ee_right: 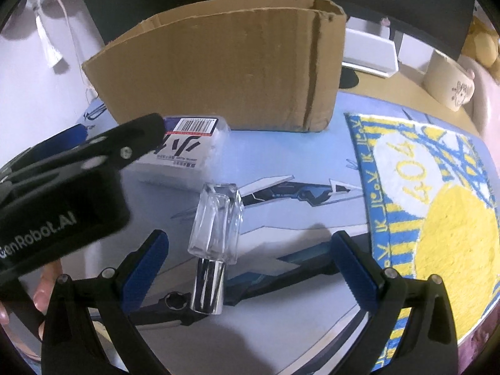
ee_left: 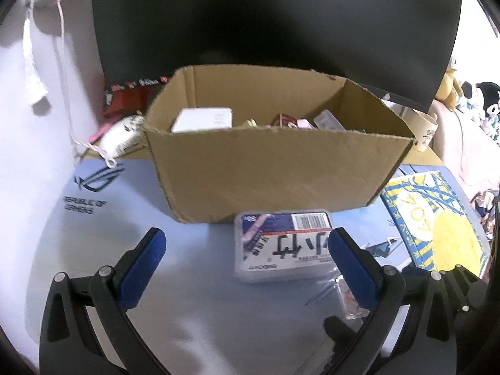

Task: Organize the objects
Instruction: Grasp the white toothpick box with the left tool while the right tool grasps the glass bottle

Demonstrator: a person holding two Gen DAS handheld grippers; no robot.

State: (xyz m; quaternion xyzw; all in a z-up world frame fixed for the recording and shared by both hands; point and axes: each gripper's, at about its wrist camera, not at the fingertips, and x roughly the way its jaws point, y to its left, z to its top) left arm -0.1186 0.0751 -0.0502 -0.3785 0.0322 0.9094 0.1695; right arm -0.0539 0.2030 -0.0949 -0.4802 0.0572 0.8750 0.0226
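Note:
A clear plastic case (ee_left: 282, 245) with a barcode label lies flat on the blue desk mat, just in front of a brown cardboard box (ee_left: 275, 156). My left gripper (ee_left: 248, 262) is open around the case, whose right end is near the right finger. The box holds a white carton (ee_left: 203, 120) and several small items. A clear glass bottle (ee_right: 215, 218) with a chrome cap (ee_right: 207, 287) lies on the mat between the fingers of my open right gripper (ee_right: 250, 265), touching neither. The left gripper's black housing (ee_right: 62, 200) crosses the left of the right wrist view, over the case (ee_right: 187, 147).
A yellow and blue towel (ee_right: 437, 212) covers the mat's right side. A black monitor (ee_left: 265, 15) stands behind the box (ee_right: 225, 62). A beige cup (ee_right: 447, 75) and plush toys (ee_left: 481, 100) are at the back right. A black tool (ee_right: 175, 309) lies under the bottle's cap. A hand's fingers (ee_right: 43, 290) show at lower left.

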